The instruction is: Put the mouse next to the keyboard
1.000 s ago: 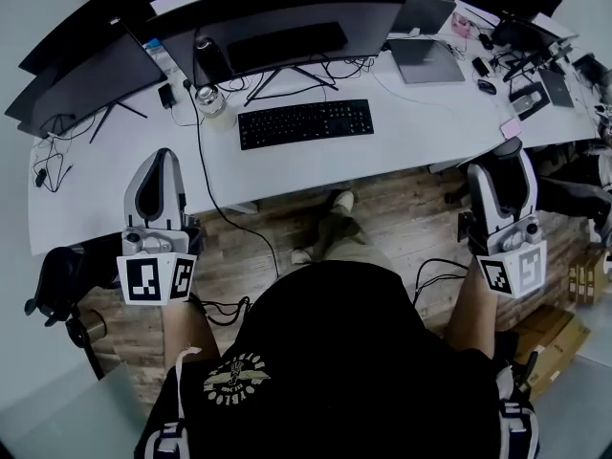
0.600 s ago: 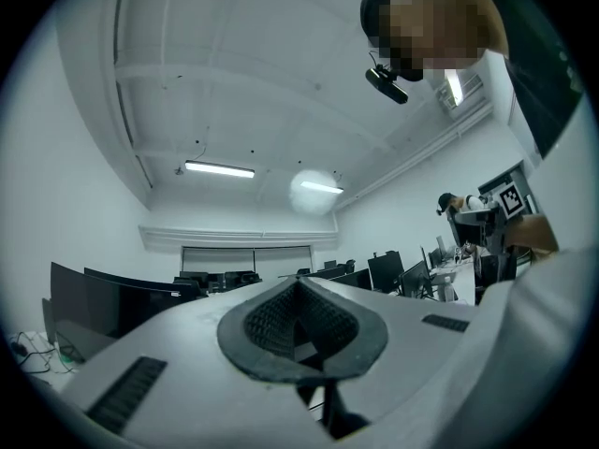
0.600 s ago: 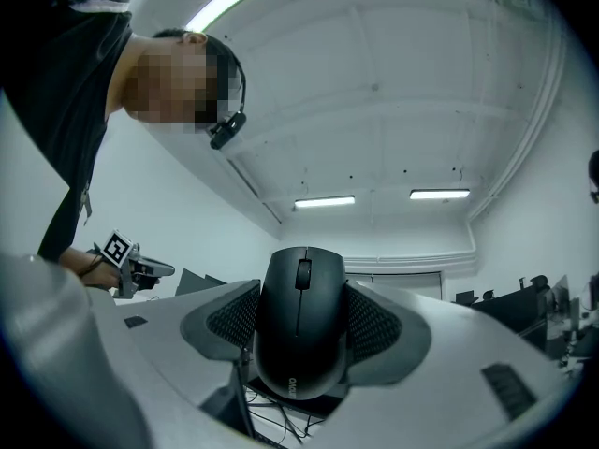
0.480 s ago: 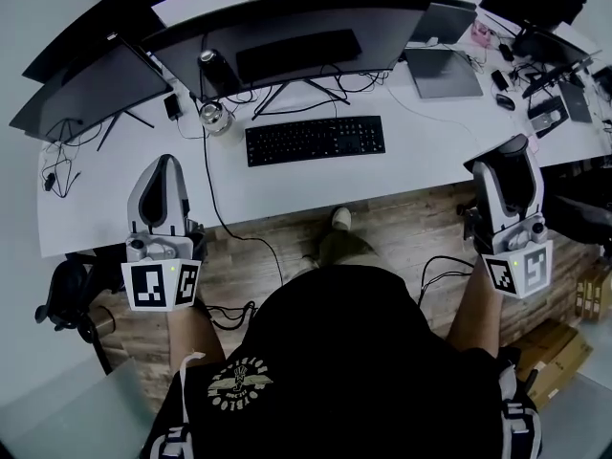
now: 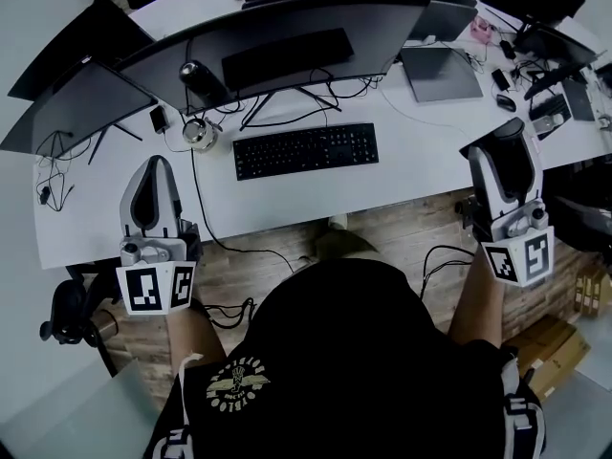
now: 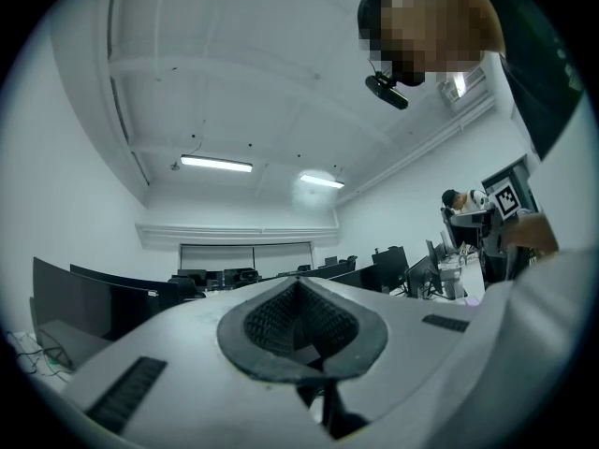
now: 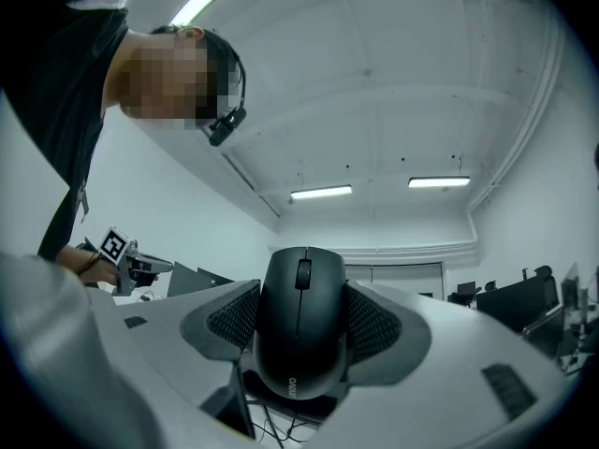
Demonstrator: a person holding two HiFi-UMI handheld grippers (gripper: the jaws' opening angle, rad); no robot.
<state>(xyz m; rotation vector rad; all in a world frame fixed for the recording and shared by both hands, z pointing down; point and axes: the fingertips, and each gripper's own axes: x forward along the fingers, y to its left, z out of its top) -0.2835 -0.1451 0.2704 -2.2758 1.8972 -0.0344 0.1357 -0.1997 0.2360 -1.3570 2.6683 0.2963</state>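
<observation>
**Item: mouse [image 7: 299,335].** Black, with a scroll wheel. It is off the tabletop [image 5: 287,194], clamped by its flanks between the ribbed pads of my right gripper [image 5: 507,161]. Its wheel end points away from the jaws' root. In the right gripper view it stands against the ceiling, so I judge the gripper tilted well upward.

**Item: right gripper.** Grasping the mouse, jaws wide around it. From the head view its tip sits over the tabletop's near edge, toward the right end and well apart from the keyboard.

**Item: left gripper [image 6: 301,325].** Clenched on nothing, pads pressed together. It is held at the near edge toward the left end and has no part in this step.

**Item: keyboard [image 5: 306,149].** Black. It lies flat at mid-tabletop, parallel to the near edge and in front of the monitor [image 5: 287,27]. Bare white surface shows just off its right end.

**Item: laptop [image 5: 440,70].** Toward the far right of the tabletop, clear of my route.

**Step in hand, as I judge it:** carrying. The mouse is picked up but not yet placed.

**Next move calls for:**
- Swing my right gripper left and forward over the tabletop.
- Tip it down until the mouse's underside faces the surface.
- Lower it onto the bare patch just beside the keyboard's right end.
- Part the jaws only once the mouse rests flat.
</observation>
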